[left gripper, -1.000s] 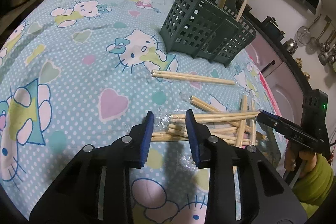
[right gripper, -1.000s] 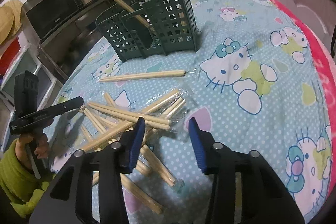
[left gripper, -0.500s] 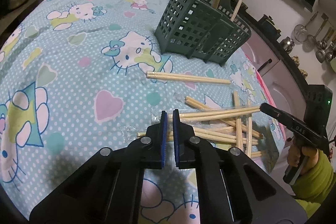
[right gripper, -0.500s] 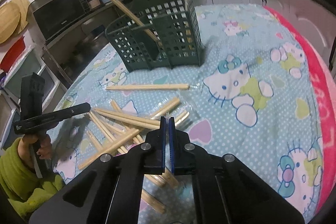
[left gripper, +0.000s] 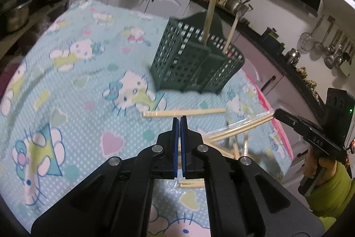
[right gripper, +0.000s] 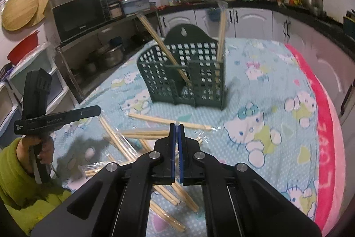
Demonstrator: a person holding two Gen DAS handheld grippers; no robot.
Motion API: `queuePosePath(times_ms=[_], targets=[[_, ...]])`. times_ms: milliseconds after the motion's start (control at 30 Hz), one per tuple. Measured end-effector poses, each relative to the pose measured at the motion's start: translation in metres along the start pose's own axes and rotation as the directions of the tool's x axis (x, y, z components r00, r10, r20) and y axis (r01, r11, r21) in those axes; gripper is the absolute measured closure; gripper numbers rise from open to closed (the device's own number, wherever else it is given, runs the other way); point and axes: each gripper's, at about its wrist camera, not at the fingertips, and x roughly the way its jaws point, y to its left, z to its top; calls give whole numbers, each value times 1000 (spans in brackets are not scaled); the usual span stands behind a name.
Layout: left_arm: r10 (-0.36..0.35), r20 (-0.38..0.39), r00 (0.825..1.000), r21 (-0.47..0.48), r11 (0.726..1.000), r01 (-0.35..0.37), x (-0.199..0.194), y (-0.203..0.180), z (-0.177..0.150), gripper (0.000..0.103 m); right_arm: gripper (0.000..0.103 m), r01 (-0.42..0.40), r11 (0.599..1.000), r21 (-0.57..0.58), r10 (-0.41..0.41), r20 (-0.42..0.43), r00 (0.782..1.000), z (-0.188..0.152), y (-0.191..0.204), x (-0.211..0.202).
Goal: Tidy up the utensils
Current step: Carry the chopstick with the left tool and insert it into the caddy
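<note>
A dark green slotted utensil holder (left gripper: 195, 63) (right gripper: 188, 72) stands on the Hello Kitty cloth with two wrapped chopstick pairs leaning in it. Several wrapped chopstick pairs (right gripper: 142, 139) lie loose on the cloth in front of it. My right gripper (right gripper: 176, 126) is shut on one wrapped pair (left gripper: 239, 128) and holds it lifted; in the left wrist view that pair runs from the right gripper's tip (left gripper: 277, 113) down toward the pile. My left gripper (left gripper: 179, 119) is shut, with nothing seen between its pads, raised above the cloth.
One wrapped pair (left gripper: 184, 113) lies alone just before the holder. Kitchen counters and cabinets (right gripper: 255, 19) surround the table. A pink blanket edge (right gripper: 324, 126) runs along the right side. Pots and a microwave (right gripper: 77, 19) stand at the back left.
Both grippers went from open to shut and then rose from the pile. The right one now carries a wrapped chopstick pair up off the cloth.
</note>
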Motion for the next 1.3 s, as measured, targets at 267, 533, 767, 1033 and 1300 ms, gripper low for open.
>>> queuePosePath(times_ms=[267,533,767,1033,1300], targets=[[-12,61,998,51,999,9,-12,-23,24,103,101,-1,1000,-30,2,52,999,23,9,-12],[-45,108,993,96,995,34,-15,-46,48,103,102,8,998,-56,-3,88,996,43,20,-21],[-66,108,992,152,987,49,-11,-71,62,103,102,17,998,-59,-9,134,991,59,22,-36],[-95,116,989,172,982,74,-8,-90,71,103,102,27,998,-59,-16,171,985,73,20,-50],[-125,144,982,198,976,95,-13,-108,87,103,102,47,997,-59,-34,211,977,87,17,-67]])
